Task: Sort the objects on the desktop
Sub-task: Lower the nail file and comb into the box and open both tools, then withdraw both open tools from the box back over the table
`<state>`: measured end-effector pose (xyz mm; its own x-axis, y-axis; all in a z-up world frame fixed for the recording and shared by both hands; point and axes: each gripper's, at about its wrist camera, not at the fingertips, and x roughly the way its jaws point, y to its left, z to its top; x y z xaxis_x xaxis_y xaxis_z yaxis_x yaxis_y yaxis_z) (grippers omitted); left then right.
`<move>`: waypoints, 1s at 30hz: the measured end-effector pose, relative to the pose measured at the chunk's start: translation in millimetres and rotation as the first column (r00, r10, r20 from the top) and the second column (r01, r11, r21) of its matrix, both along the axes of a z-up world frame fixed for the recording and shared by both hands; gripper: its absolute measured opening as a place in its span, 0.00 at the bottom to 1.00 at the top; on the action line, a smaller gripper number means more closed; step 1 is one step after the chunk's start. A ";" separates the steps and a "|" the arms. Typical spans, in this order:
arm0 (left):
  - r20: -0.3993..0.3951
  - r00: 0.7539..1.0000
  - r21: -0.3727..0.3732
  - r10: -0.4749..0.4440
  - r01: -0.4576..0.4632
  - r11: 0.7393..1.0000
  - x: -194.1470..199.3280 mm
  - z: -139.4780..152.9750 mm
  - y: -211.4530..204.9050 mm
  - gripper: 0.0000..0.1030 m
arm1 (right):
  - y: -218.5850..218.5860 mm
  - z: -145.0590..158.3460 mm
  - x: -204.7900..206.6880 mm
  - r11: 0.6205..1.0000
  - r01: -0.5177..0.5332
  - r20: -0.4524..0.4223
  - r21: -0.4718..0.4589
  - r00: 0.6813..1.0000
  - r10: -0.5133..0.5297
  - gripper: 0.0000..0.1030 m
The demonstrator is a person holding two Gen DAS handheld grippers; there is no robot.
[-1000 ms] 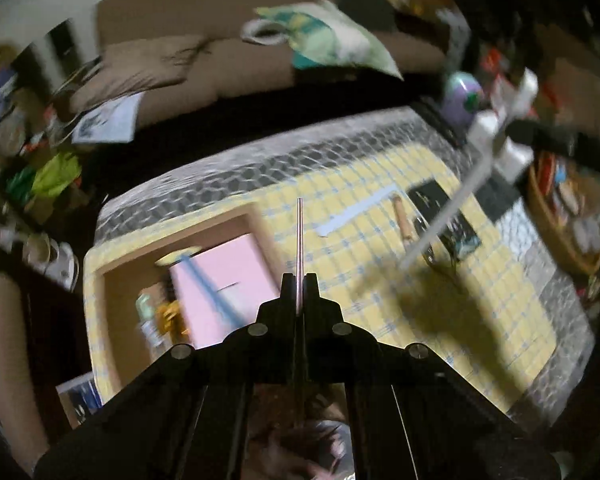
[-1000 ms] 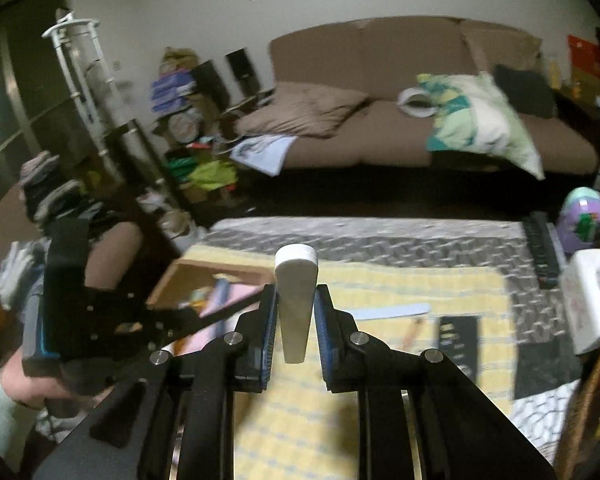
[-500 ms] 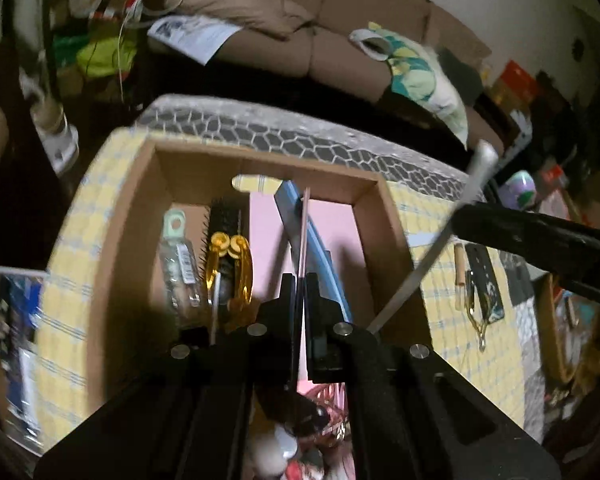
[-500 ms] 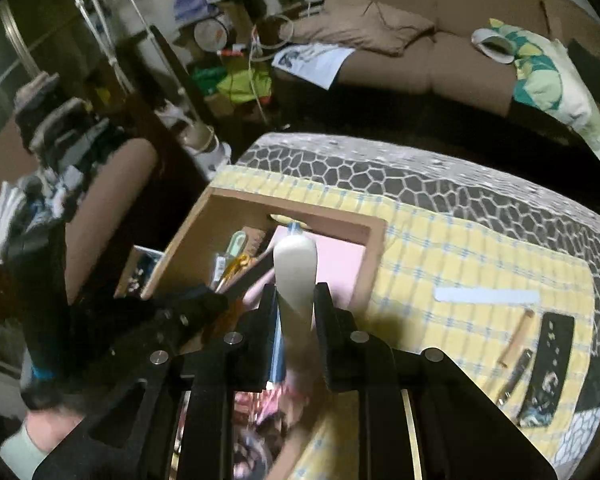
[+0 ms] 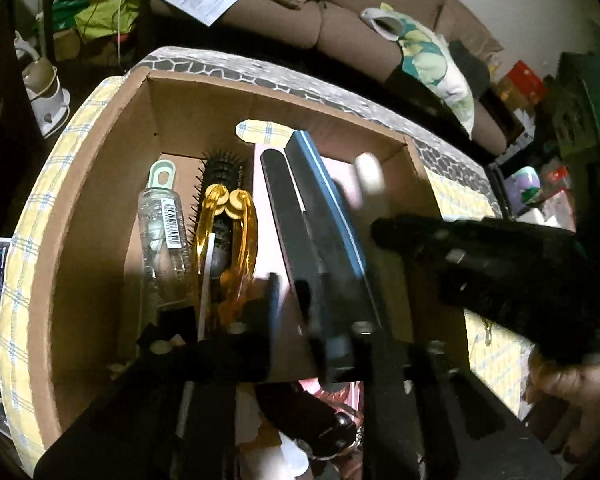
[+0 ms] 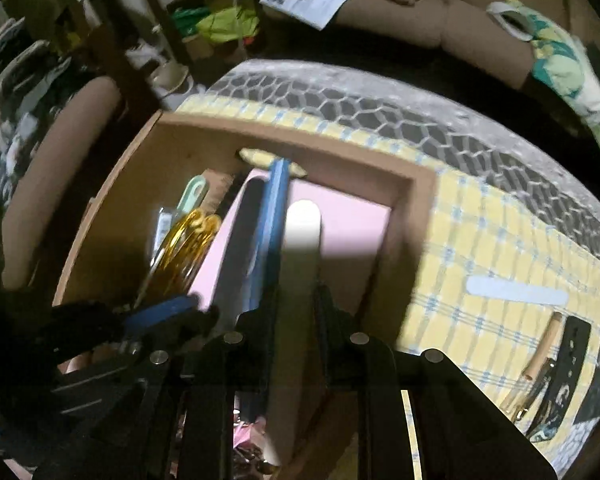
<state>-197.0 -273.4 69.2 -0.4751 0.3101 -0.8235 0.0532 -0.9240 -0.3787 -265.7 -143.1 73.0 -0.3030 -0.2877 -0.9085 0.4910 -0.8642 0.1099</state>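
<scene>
Lower centre of the left wrist view: left gripper [image 5: 300,296] above the open cardboard box [image 5: 100,184], fingers just parted, nothing pinched, the thin black nail file [image 5: 288,216] lying free in the box against a blue-edged buffer block [image 5: 324,200], beside an amber hair clip [image 5: 236,236], a clear bottle [image 5: 164,240] and a black hairbrush [image 5: 222,168]. Lower centre of the right wrist view: right gripper [image 6: 296,300] over the same box, fingers pinching a white file [image 6: 300,240] upright. Right of that frame, on the yellow checked cloth of the bench [image 6: 480,240]: a pale blue file [image 6: 516,290] and a black strip [image 6: 572,356].
</scene>
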 end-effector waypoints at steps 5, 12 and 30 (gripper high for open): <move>-0.021 1.000 -0.022 -0.003 0.002 1.000 4.6 16.2 -3.7 0.44 | 24.2 31.3 1.4 0.991 0.069 -0.040 -0.112 0.996 -0.074 0.39; -0.078 0.996 -0.140 -0.047 0.036 0.989 21.8 56.2 18.6 0.67 | 61.1 72.3 18.3 0.975 0.118 -0.070 -0.186 0.989 -0.133 0.68; -0.164 0.982 -0.226 -0.096 0.057 0.972 104.9 134.9 66.4 0.99 | 148.4 91.0 119.6 0.964 0.215 -0.084 -0.158 0.970 -0.230 1.00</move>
<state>-92.1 -206.9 204.1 -0.5975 0.1717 -0.7832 -0.0690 -0.9842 -0.1631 -146.1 5.3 164.0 -0.4623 -0.3301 -0.8230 0.3033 -0.9310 0.2030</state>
